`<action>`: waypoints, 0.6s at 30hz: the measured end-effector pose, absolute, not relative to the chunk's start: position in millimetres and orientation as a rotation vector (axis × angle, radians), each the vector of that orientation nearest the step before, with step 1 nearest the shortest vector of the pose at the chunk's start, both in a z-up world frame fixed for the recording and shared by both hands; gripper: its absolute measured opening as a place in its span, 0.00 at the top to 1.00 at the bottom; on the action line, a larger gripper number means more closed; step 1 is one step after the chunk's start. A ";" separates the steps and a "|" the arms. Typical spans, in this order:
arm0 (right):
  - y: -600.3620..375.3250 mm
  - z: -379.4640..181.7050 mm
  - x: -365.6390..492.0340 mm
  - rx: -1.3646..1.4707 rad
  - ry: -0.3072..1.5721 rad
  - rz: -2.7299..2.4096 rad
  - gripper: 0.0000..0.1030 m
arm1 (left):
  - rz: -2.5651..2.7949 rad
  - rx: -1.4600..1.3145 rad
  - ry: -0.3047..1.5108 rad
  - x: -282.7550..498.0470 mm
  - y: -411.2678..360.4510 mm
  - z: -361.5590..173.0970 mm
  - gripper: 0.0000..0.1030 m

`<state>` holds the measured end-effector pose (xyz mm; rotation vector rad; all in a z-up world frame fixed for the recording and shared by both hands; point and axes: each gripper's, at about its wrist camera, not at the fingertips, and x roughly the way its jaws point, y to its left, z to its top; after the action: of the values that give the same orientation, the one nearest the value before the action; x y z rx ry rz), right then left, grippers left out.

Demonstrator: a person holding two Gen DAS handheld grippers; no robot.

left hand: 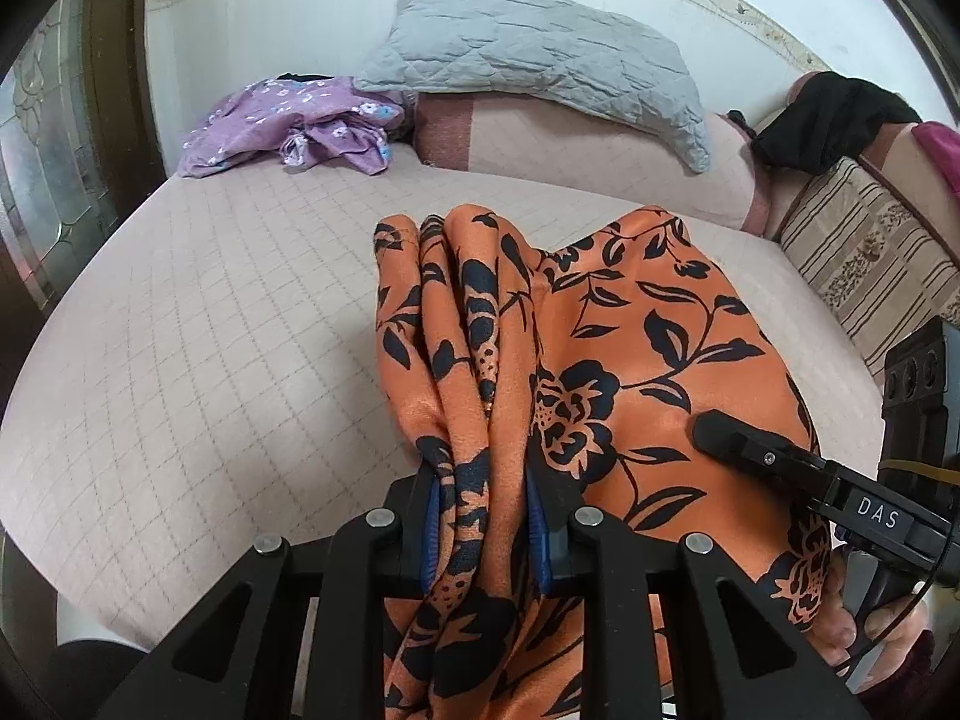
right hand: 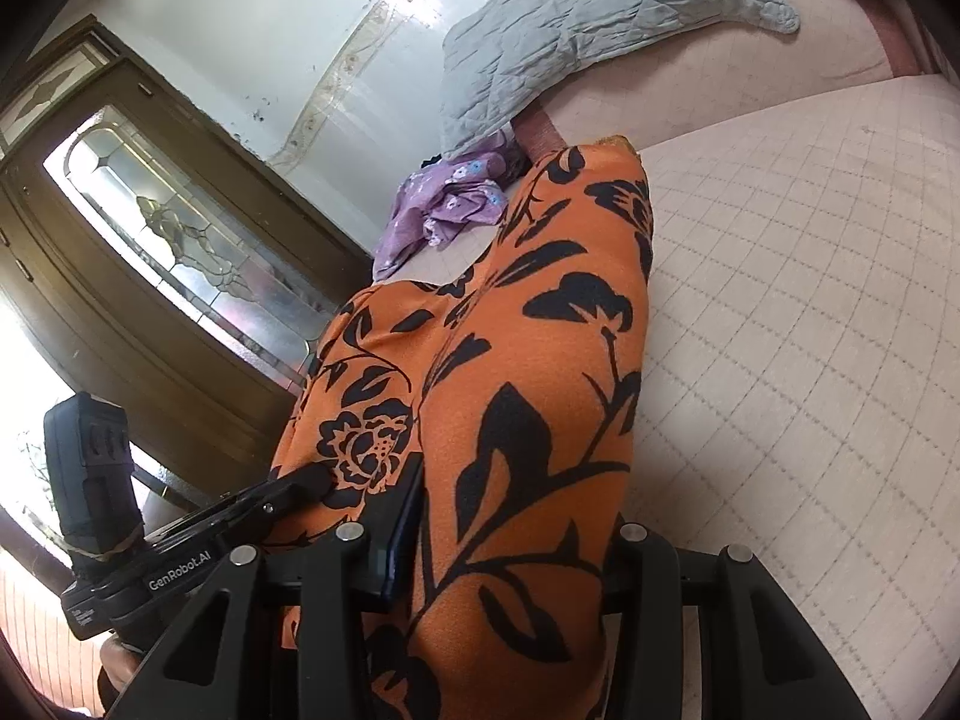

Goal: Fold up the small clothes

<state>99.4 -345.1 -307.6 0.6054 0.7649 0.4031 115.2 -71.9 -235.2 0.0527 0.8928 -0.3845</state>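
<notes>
An orange garment with a black flower print (left hand: 630,348) hangs over the pink quilted bed (left hand: 210,330), held up between both grippers. My left gripper (left hand: 486,516) has its blue pads pinched on a bunched, pleated edge of the cloth. In the left wrist view my right gripper (left hand: 720,441) reaches in from the right, one black finger lying on the fabric. In the right wrist view the orange garment (right hand: 540,360) fills the gap of my right gripper (right hand: 510,552); its left pad presses the cloth and its right finger is hidden. The left gripper (right hand: 312,480) grips the fabric at lower left.
A crumpled purple flowered garment (left hand: 288,126) lies at the bed's far left corner. A grey quilted pillow (left hand: 540,60) rests on a pink bolster by the wall. Black cloth (left hand: 834,120) and a striped cushion (left hand: 864,246) sit at the right. A glazed wooden door (right hand: 150,240) stands beside the bed.
</notes>
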 end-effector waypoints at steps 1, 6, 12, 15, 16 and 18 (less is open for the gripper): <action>-342.7 -309.0 99.1 0.603 0.763 0.407 0.57 | -0.375 0.059 0.891 113.2 -71.9 -236.2 0.76; -331.8 -322.3 104.3 0.599 0.778 0.416 0.57 | -0.341 0.084 0.895 108.8 -74.5 -247.7 0.76; -338.1 -345.0 110.0 0.622 0.804 0.389 0.57 | -0.289 0.108 0.923 119.5 -77.4 -281.3 0.76; -339.9 -362.8 116.5 0.628 0.866 0.348 0.57 | -0.240 0.133 0.943 126.6 -73.5 -301.1 0.74; -342.7 -368.6 118.1 0.651 0.889 0.346 0.57 | -0.247 0.122 0.938 127.0 -70.2 -303.9 0.71; -347.6 -376.0 119.0 0.683 0.926 0.329 0.53 | -0.256 0.117 0.929 127.1 -67.2 -305.0 0.66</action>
<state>119.0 -347.6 -376.0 0.6829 0.9259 0.3294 127.1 -67.2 -305.0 0.1167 0.9291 -0.2562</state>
